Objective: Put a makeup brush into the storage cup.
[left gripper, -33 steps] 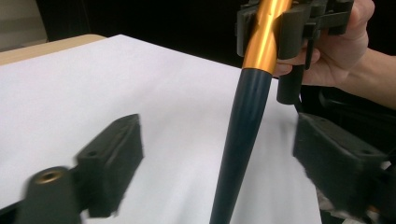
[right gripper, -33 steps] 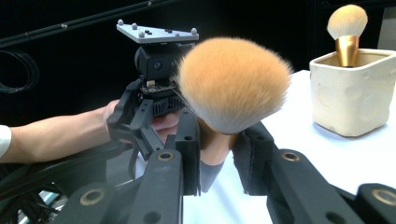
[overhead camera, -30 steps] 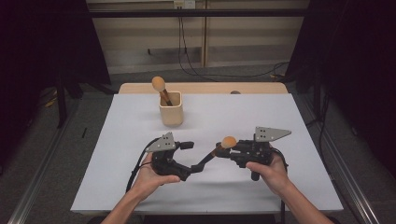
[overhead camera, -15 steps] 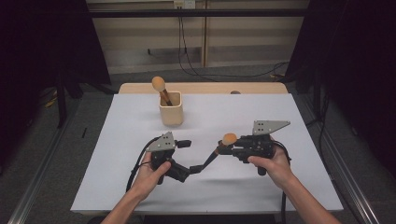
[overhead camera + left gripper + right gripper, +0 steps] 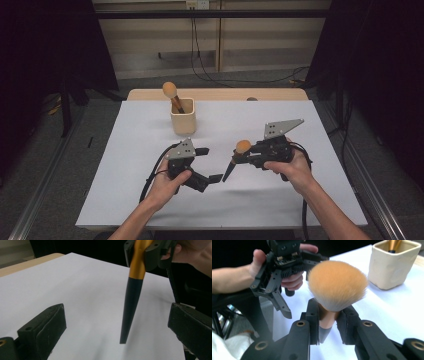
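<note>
A white table (image 5: pixel 320 200) is seen from above, with a wooden edge at its far side. On the far left part a cream cup (image 5: pixel 183 122) stands upright, and one brush (image 5: pixel 171 93) with an orange head is leaned inside it.

Near the middle, the right gripper (image 5: pixel 237 159) is closed on a second makeup brush (image 5: pixel 337 285); the jaws are pressed on the gold neck just under the orange bristles, and the black handle (image 5: pixel 130 312) is pointed down towards the table, its tip not touching the surface. The left gripper (image 5: pixel 212 164) is held just to the left with its jaws spread wide and nothing between them.

It is judged that the brush could slip or swing, because it is held only at the short neck and the long handle hangs free. If it is carried to the cup, the cup could be knocked over by the handle.

No brand, label or writing can be read.
</note>
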`<state>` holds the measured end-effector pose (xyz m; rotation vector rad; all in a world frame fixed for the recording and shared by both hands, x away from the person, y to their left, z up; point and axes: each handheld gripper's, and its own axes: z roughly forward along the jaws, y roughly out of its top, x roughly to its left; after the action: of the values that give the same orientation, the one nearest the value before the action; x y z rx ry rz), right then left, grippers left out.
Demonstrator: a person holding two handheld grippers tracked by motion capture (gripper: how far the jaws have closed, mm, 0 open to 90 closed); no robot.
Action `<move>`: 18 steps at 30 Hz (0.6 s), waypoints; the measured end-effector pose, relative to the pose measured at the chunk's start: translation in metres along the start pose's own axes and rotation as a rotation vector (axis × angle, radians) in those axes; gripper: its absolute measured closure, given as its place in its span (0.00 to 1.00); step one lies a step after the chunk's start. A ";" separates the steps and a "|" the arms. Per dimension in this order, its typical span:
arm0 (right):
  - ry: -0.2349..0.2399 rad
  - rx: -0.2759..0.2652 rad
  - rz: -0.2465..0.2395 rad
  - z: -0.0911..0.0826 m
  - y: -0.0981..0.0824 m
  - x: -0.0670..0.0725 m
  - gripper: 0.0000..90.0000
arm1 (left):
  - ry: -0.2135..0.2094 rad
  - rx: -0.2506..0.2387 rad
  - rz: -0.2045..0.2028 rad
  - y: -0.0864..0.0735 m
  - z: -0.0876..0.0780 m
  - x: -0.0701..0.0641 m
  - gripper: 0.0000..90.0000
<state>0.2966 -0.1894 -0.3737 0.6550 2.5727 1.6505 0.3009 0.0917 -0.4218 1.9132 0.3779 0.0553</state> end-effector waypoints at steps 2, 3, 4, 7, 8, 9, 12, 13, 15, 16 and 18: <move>0.008 0.018 -0.006 0.002 0.002 0.000 0.81 | -0.007 -0.003 -0.002 0.000 0.002 0.000 0.02; 0.011 0.029 -0.008 0.004 0.003 0.000 0.81 | -0.004 0.000 -0.001 0.000 0.003 0.001 0.02; 0.010 0.040 -0.008 0.005 0.005 0.000 0.81 | -0.003 0.000 -0.005 0.000 0.004 0.001 0.02; 0.019 0.077 -0.008 0.008 0.007 -0.003 0.81 | -0.005 0.005 0.002 0.002 0.008 0.002 0.02; 0.025 0.089 -0.008 0.009 0.008 -0.003 0.81 | -0.005 0.011 0.001 0.002 0.009 0.002 0.02; 0.028 0.096 -0.009 0.010 0.008 -0.003 0.81 | -0.008 0.009 -0.001 0.002 0.010 0.002 0.02; 0.034 0.123 -0.013 0.012 0.009 -0.003 0.81 | -0.014 0.023 0.002 0.001 0.012 0.000 0.02; 0.032 0.127 -0.015 0.013 0.009 -0.002 0.81 | -0.014 0.023 -0.007 0.000 0.013 0.000 0.02; 0.033 0.133 -0.011 0.013 0.010 -0.002 0.81 | -0.022 0.020 -0.009 0.001 0.015 -0.001 0.02; 0.027 0.133 -0.015 0.013 0.011 -0.001 0.81 | -0.030 0.014 -0.009 0.001 0.016 -0.001 0.02; 0.024 0.144 -0.021 0.012 0.014 0.001 0.81 | -0.036 0.023 0.006 0.004 0.018 -0.003 0.02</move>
<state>0.3035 -0.1739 -0.3662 0.6161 2.7259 1.4867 0.3030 0.0737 -0.4245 1.9354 0.3499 0.0209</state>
